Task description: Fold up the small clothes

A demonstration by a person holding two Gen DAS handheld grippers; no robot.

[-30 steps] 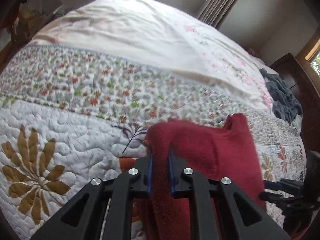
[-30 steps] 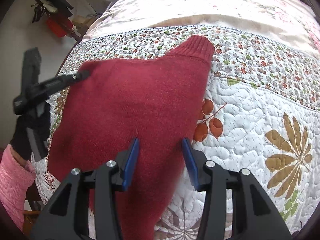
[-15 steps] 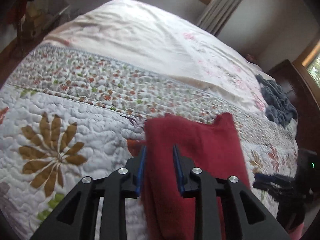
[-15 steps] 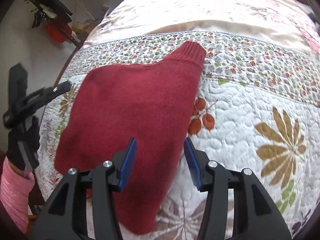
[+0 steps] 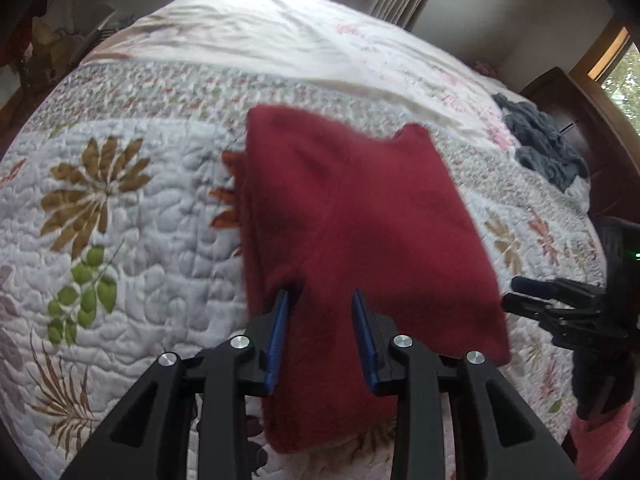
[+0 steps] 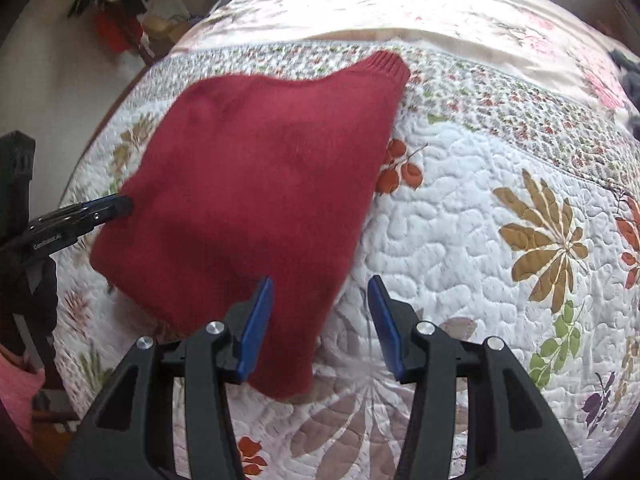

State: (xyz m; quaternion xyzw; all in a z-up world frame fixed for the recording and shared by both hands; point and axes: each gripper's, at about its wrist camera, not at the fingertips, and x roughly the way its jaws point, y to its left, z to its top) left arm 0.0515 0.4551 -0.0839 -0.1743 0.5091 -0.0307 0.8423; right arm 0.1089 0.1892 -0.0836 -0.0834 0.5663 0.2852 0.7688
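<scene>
A folded red knit garment point(image 5: 360, 220) lies flat on the floral quilt point(image 5: 140, 240). My left gripper point(image 5: 320, 300) hovers open over its near edge, blue pads apart, and grips nothing. In the right wrist view the same red garment point(image 6: 260, 180) shows a ribbed cuff point(image 6: 388, 66) at its far corner. My right gripper point(image 6: 320, 286) is open above the garment's near right edge, one finger over the cloth and one over the quilt point(image 6: 480, 160). Each gripper shows in the other's view: the right gripper point(image 5: 514, 292) beside the garment's right side, the left gripper point(image 6: 116, 204) at its left side.
A crumpled grey garment point(image 5: 540, 140) lies at the far right of the bed, by a dark wooden headboard point(image 5: 568, 92). A pale sheet point(image 5: 260, 32) covers the far half of the bed. A pink sleeve point(image 6: 16, 392) shows low on the left.
My left gripper, shut on the red garment a second ago, has opened and let it go onto the quilt. Both grippers have drawn back a little. The right one stayed open.
</scene>
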